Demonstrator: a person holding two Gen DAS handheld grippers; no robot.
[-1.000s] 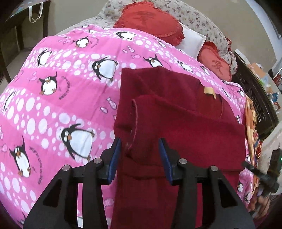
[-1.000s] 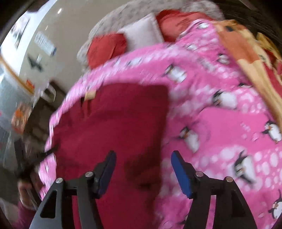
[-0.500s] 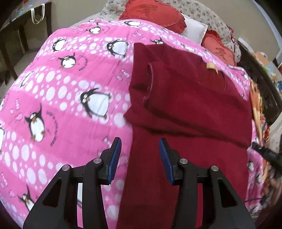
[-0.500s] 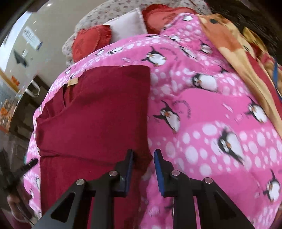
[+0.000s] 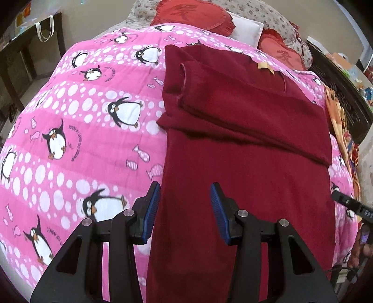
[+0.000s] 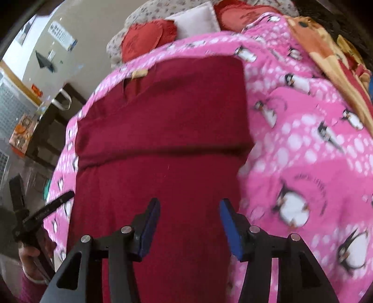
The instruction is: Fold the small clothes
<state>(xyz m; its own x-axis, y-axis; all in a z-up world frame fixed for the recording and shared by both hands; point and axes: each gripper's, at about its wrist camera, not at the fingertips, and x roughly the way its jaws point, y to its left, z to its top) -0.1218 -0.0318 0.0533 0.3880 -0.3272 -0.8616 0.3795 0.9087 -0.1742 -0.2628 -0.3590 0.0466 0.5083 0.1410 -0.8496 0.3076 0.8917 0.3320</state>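
A dark red garment (image 5: pixel 244 144) lies flat on a pink penguin-print blanket (image 5: pixel 77 130), with both sleeves folded across its chest and a tan neck label (image 5: pixel 264 67) at the far end. My left gripper (image 5: pixel 185 208) is open and empty above the garment's lower left edge. My right gripper (image 6: pixel 190 228) is open and empty above the garment's (image 6: pixel 163 130) lower right part, near its right edge. The garment's bottom hem is hidden below both grippers.
Red heart cushions (image 5: pixel 193 14) and a white pillow (image 5: pixel 247 29) lie at the bed's head. An orange patterned blanket (image 6: pixel 326 60) lies along the right side. A dark table (image 5: pixel 25 58) stands left of the bed. The other gripper (image 6: pixel 37 219) shows at each view's edge.
Both grippers have drawn back toward the garment's lower end. The right gripper, nearly shut at the right edge half a second ago, has opened wide. The left sleeve lies folded and released.
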